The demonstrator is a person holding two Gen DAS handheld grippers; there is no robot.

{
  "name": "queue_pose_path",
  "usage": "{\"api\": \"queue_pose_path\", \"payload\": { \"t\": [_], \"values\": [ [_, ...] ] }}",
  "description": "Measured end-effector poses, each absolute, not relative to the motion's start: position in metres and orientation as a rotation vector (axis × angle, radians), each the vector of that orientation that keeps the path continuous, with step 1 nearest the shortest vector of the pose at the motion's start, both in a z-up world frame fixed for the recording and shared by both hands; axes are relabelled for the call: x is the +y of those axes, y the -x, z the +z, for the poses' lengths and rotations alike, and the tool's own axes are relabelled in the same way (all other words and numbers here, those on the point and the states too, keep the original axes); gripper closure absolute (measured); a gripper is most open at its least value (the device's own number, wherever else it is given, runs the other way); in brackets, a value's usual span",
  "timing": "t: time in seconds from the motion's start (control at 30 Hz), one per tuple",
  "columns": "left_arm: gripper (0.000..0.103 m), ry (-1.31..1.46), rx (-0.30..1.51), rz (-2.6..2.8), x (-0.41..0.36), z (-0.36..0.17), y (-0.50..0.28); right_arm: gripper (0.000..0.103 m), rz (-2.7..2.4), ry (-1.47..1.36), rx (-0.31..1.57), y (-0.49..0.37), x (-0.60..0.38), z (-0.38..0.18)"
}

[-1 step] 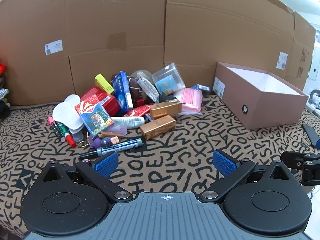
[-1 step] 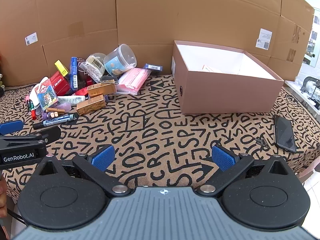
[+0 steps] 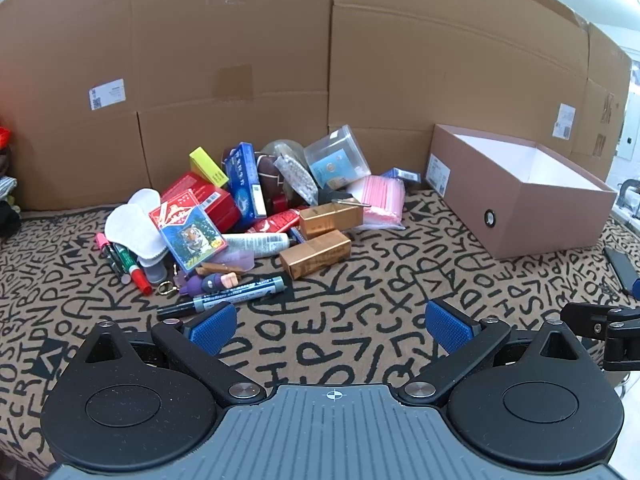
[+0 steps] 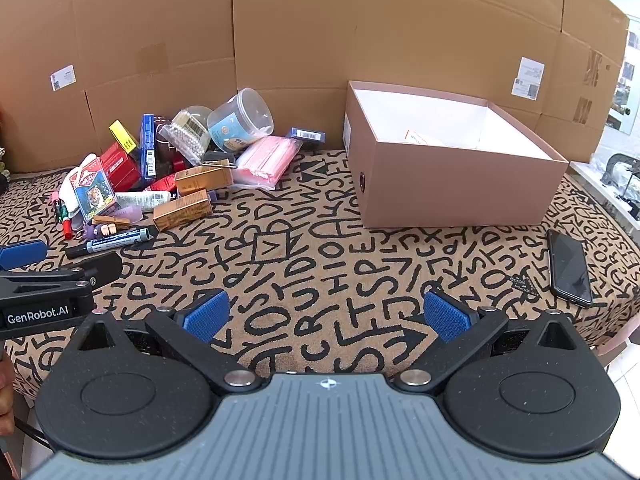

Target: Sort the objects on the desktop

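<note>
A pile of small desktop objects lies at the back left of the patterned cloth: a tiger card box (image 3: pixel 188 236), two gold boxes (image 3: pixel 316 254), a black marker (image 3: pixel 224 300), a pink packet (image 3: pixel 378 200), a clear tub (image 3: pixel 336 158). An open pink-brown box (image 3: pixel 516 196) stands to the right, with a slip of paper inside (image 4: pixel 416 136). My left gripper (image 3: pixel 332 322) is open and empty, just short of the marker. My right gripper (image 4: pixel 326 314) is open and empty over bare cloth, short of the box (image 4: pixel 452 184).
Cardboard walls (image 3: pixel 320 60) close off the back. A black phone (image 4: pixel 570 266) lies on the cloth at the right, near the table's edge. The left gripper's finger (image 4: pixel 24 252) shows at the left of the right wrist view.
</note>
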State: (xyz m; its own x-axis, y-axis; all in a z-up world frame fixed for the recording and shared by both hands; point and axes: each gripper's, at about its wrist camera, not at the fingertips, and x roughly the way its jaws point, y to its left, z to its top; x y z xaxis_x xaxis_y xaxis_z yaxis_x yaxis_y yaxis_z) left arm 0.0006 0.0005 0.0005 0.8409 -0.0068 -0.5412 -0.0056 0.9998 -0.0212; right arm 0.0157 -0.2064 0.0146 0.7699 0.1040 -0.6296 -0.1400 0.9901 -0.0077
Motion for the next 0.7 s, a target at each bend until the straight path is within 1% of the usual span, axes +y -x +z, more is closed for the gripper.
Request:
{"api": "queue_pose_path", "payload": {
  "t": [0.7],
  "values": [
    [0.0,0.038,0.582,0.007,0.0046,0.0025,-0.0041,0.0,0.117,0.037,0.679,-0.017,-0.208,0.0157]
  ]
}}
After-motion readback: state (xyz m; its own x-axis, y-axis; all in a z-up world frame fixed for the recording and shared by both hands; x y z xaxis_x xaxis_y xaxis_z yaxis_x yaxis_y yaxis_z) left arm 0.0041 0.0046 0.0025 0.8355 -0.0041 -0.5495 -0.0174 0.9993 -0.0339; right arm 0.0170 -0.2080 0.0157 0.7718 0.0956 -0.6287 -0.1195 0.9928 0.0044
